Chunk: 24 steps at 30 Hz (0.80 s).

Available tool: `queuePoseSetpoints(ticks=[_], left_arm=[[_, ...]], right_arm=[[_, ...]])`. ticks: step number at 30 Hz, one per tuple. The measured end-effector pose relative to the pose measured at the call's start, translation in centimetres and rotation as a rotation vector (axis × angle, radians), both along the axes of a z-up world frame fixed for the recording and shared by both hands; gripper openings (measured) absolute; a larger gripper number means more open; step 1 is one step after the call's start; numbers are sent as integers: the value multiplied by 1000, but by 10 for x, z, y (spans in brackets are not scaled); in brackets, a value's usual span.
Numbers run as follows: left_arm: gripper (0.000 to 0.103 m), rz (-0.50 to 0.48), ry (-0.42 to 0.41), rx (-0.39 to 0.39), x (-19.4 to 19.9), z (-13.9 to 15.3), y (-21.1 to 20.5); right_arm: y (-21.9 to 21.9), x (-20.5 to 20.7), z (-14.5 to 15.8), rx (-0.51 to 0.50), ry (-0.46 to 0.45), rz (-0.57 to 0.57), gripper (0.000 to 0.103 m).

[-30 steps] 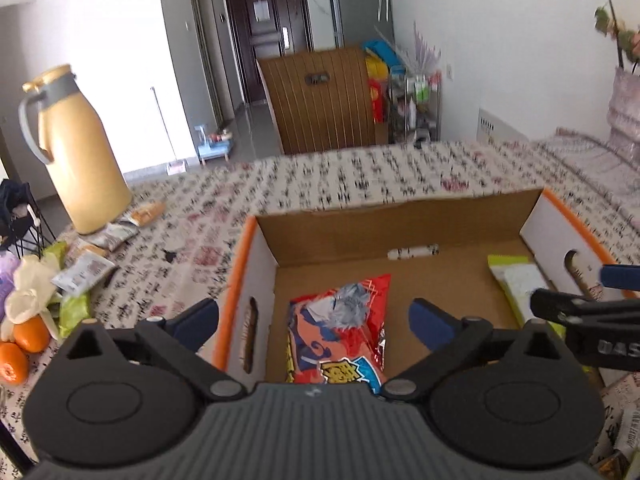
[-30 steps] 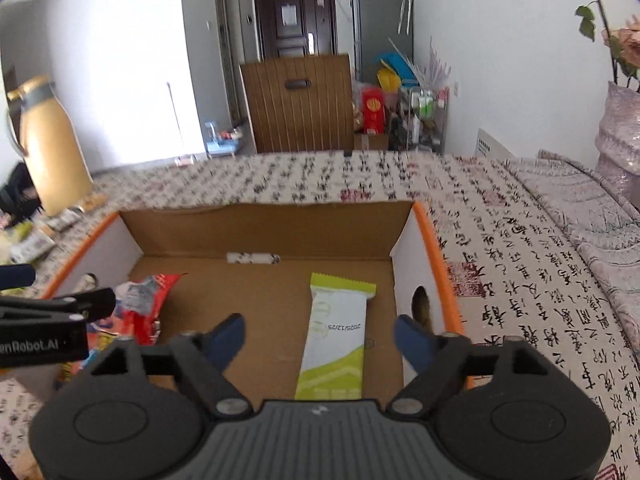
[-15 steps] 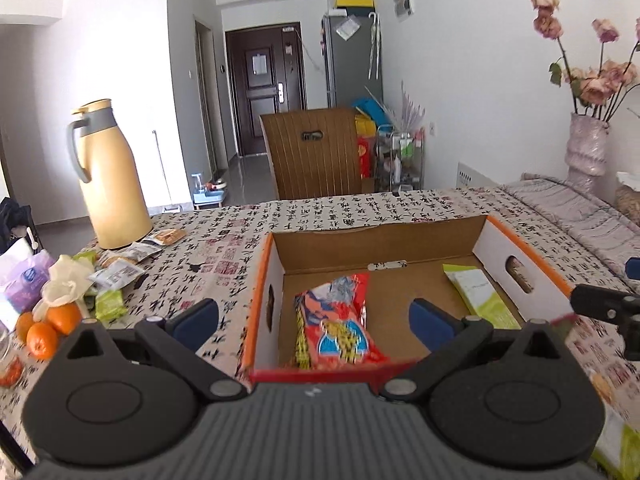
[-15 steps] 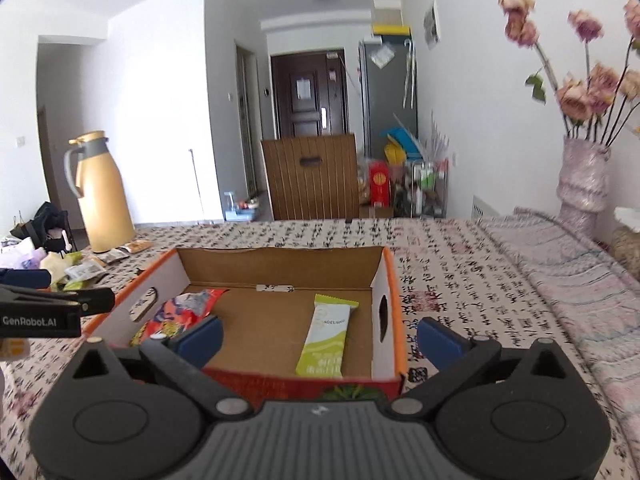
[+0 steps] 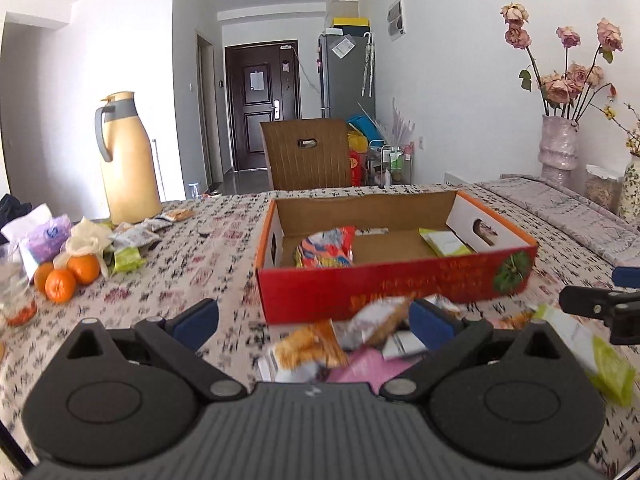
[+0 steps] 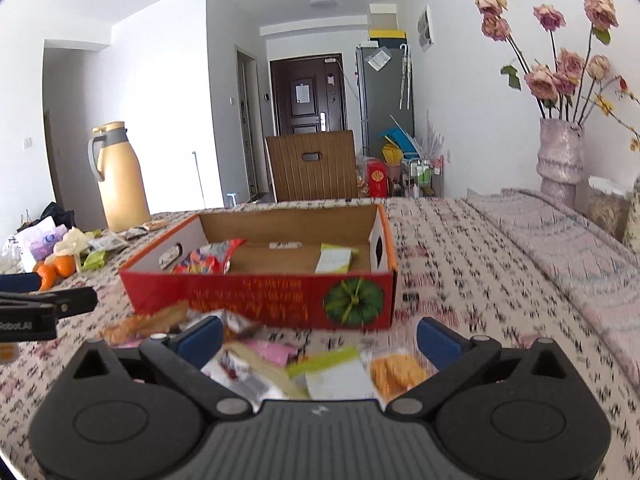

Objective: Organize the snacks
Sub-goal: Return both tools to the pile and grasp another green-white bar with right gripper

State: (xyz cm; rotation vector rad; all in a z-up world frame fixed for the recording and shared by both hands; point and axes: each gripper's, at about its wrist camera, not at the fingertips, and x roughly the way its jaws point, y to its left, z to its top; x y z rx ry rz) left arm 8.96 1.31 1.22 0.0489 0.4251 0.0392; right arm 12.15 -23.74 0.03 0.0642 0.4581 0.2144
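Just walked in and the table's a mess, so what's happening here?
A person holding two grippers is sorting snacks into the red box. A red packet and a green bar already lie inside. Both the left gripper and right gripper are open and empty, over the loose snack pile in front of it.

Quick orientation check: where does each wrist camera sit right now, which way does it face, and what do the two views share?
Left wrist: on the left gripper, open, facing the red box and loose snack packets before it; the right gripper's finger pokes in at right.
Right wrist: on the right gripper, open, facing the same box from further right; the left gripper's finger shows at left.
Shared: box, red snack bag, green packet, yellow thermos, oranges, vase.
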Motion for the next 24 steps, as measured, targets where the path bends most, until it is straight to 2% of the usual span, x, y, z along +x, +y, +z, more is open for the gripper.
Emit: queuePoseSetpoints(ticks=[5, 15, 18, 20, 24], left_arm=[[103, -4, 3, -4, -20, -14, 1], [103, -7, 53, -30, -25, -28, 2], [103, -8, 59, -30, -24, -29, 1], [103, -6, 60, -30, -24, -29, 1], [103, -7, 66, -29, -23, -31, 0]], right_arm=[[-1, -14, -16, -9, 31, -13, 103], [-11, -18, -38, -34, 89, -48, 101], [-13, -13, -41, -48, 104, -53, 92], [-14, -10, -43, -58, 121, -48, 80], [-12, -2, -48, -80, 154, -22, 65]])
